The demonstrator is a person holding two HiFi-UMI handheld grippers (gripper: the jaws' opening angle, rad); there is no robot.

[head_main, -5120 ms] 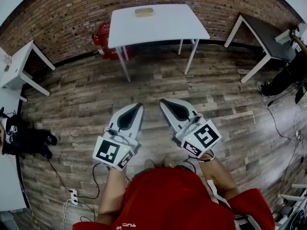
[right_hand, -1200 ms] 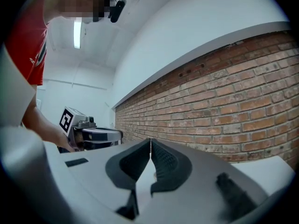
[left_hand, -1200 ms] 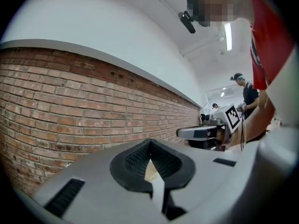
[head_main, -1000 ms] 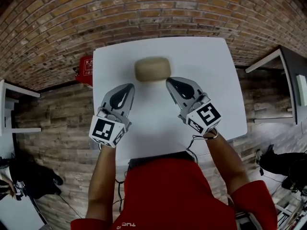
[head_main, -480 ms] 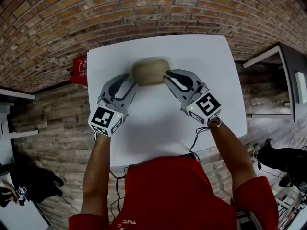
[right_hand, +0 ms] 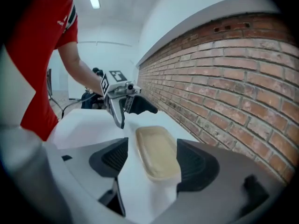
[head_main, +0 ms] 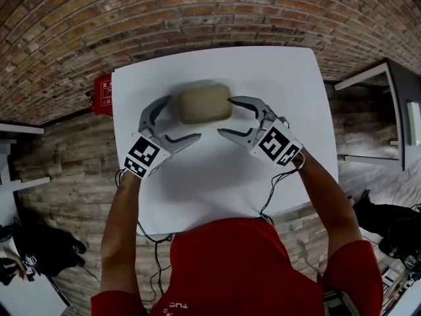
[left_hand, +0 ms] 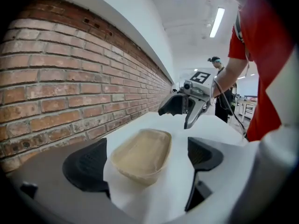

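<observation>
Both claws are at the tan tray [head_main: 202,102] now, one at each end of it, on the white desk [head_main: 283,78]. From the head view the left claw [head_main: 179,118] stands wide, its two fingers spread either side of the tray's left end. The right claw [head_main: 225,116] mirrors it at the right end, equally wide. Into the left gripper view: the left claw [left_hand: 145,158] gapes, dark ribbed pads [left_hand: 86,164] well apart, and the tray [left_hand: 142,154] sits right between them. It is shallow and oblong with rounded corners, flat on the desk [left_hand: 219,129]. Its rim runs close by the left-hand pad, though whether they touch I cannot tell. Beyond it the right claw [left_hand: 183,107] faces back, open as well. Over to the right gripper view, same story: the right claw [right_hand: 153,161] is wide and the tray [right_hand: 156,150] lies lengthwise in the gap, nearer the pad on the brick side, with nothing clamped. The left claw [right_hand: 125,104] shows at the tray's far end. The brick wall [head_main: 197,12] runs along the far edge of the desk, and a red box [head_main: 102,92] sits low against it just off the desk's left corner. Plank floor [head_main: 59,170] lies below, and a dark table [head_main: 395,104] stands off to the right.
</observation>
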